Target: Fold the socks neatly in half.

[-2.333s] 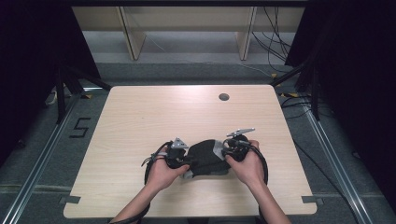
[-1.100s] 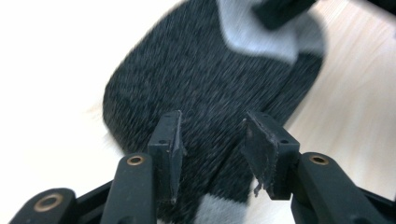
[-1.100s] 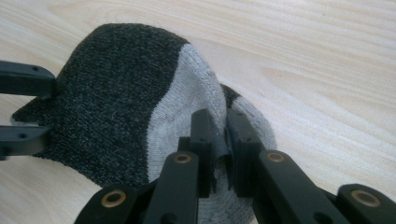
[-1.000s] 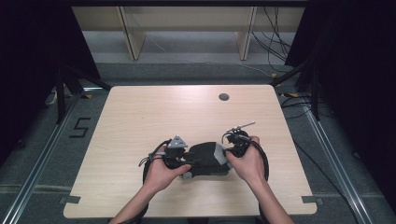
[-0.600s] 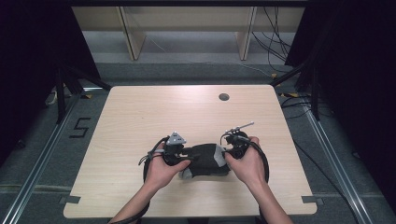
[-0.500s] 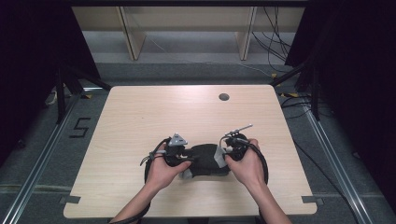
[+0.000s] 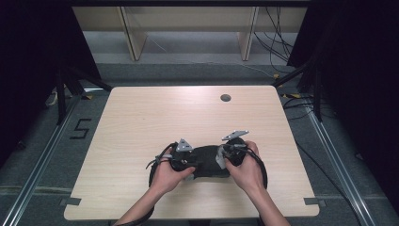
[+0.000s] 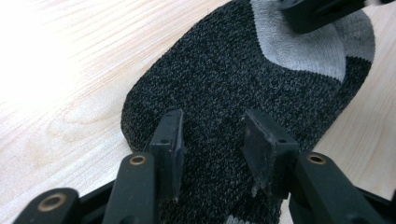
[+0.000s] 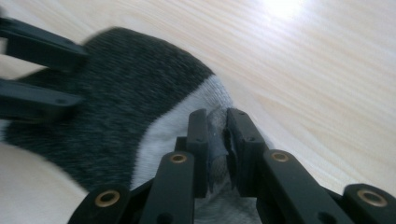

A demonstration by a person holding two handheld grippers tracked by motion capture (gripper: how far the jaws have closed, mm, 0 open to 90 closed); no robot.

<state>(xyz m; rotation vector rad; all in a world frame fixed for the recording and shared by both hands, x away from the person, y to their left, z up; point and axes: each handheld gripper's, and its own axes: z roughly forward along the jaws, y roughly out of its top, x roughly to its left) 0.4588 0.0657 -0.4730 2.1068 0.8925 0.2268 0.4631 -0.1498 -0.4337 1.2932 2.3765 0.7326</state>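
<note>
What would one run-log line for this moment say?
item: dark grey sock flat on table | right gripper: pinching light grey end | left gripper: jaws apart over dark end, just been closing

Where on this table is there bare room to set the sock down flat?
The far half of the table, between the sock and the round hole, lies bare, as do both side margins. The near middle is crowded by both hands and their grippers.

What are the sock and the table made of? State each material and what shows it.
Sock: a knitted fabric, likely cotton or a blend; fine loops show across the dark flecked body and the pale grey band, matte and soft-looking. Table: light wood-grain top, smooth with a slight sheen where light glares; the even grain suggests laminate or veneer, though solid wood cannot be ruled out.
</note>
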